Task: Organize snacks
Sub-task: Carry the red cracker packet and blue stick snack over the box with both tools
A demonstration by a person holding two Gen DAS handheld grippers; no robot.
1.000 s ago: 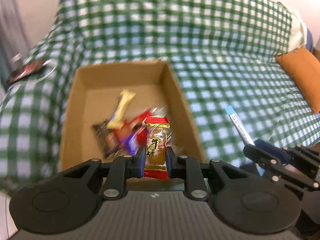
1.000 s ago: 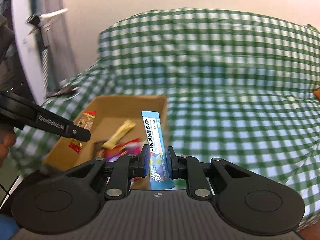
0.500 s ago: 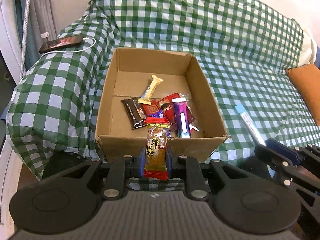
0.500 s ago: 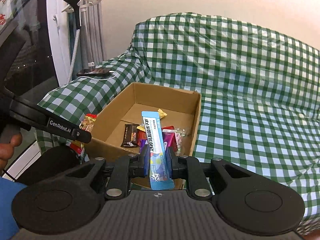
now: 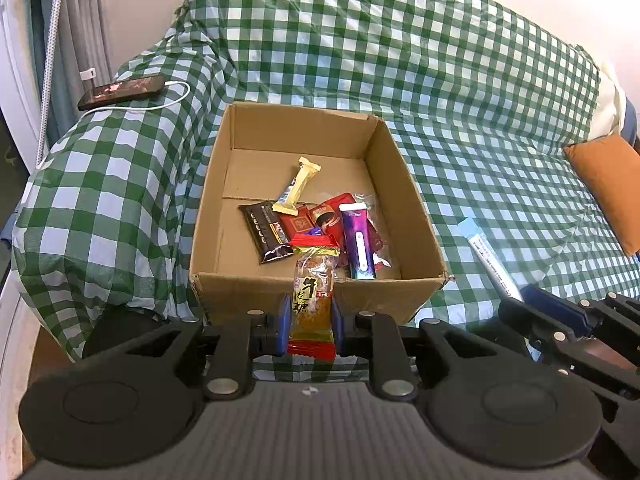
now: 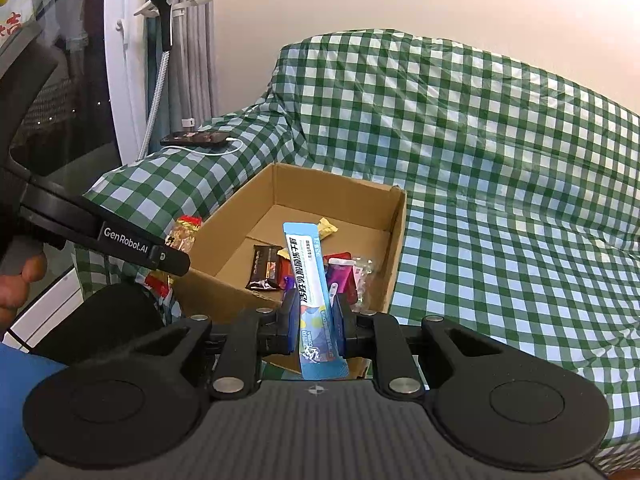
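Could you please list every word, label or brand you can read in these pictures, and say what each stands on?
"GenRobot.AI": side of the left gripper, seen from the right wrist.
"牛皮糖": brown candy packet in the left gripper.
"活性乳酸菌冻干粉": large characters on the blue sachet in the right gripper; its smaller print is too small.
Wrappers in the cardboard box: print unreadable.

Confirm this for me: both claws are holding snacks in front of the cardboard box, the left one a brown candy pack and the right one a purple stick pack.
One detail is off. The right claw is shut on a light blue stick pack, not a purple one, as the right wrist view shows. The purple pack lies inside the cardboard box. The left claw does hold the brown candy pack.
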